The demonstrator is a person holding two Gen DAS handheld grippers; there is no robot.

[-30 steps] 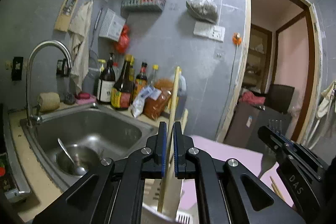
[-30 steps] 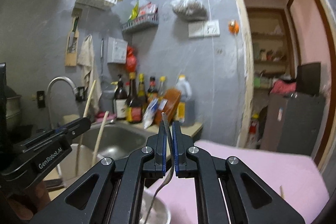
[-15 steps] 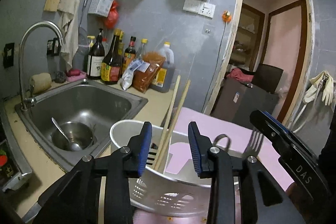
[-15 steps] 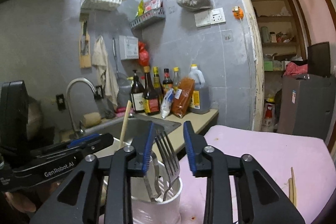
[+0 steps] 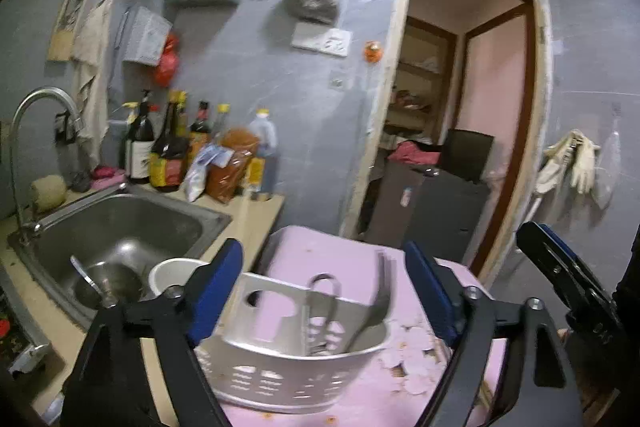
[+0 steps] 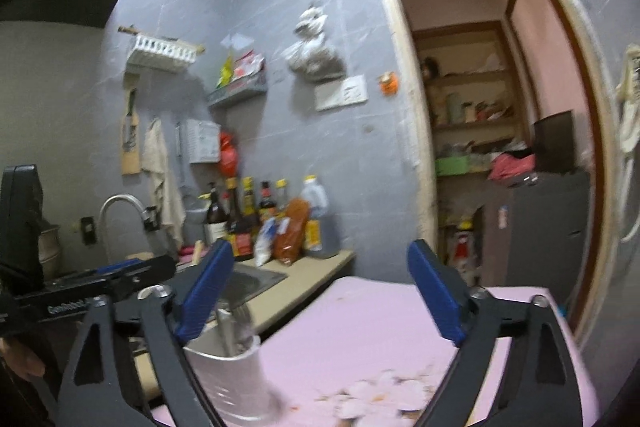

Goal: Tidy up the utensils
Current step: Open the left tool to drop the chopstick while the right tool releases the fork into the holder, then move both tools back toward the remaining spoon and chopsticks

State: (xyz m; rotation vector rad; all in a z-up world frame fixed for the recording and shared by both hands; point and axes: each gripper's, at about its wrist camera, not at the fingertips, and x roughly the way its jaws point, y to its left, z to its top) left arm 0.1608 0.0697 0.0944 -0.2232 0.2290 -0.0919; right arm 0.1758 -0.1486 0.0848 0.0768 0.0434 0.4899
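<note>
— Sink [image 5: 120, 227] on the left, then the white holder [image 5: 296, 359] on the pink surface [image 5: 320, 251]. See the fork [image 5: 374, 311]?

— Yes, it leans inside the holder, beside a metal loop handle [image 5: 324, 291].

— And the left gripper [image 5: 324, 291]?

— Its jaws are opening, nothing between the pads.

— The right gripper [image 6: 320, 295]?

— Opening too, and empty; a blurred utensil [image 6: 234, 327] stands in the holder under its left finger.

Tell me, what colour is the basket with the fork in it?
White. The basket with slotted holes shows best in the left wrist view, sitting on the pink table.
</note>
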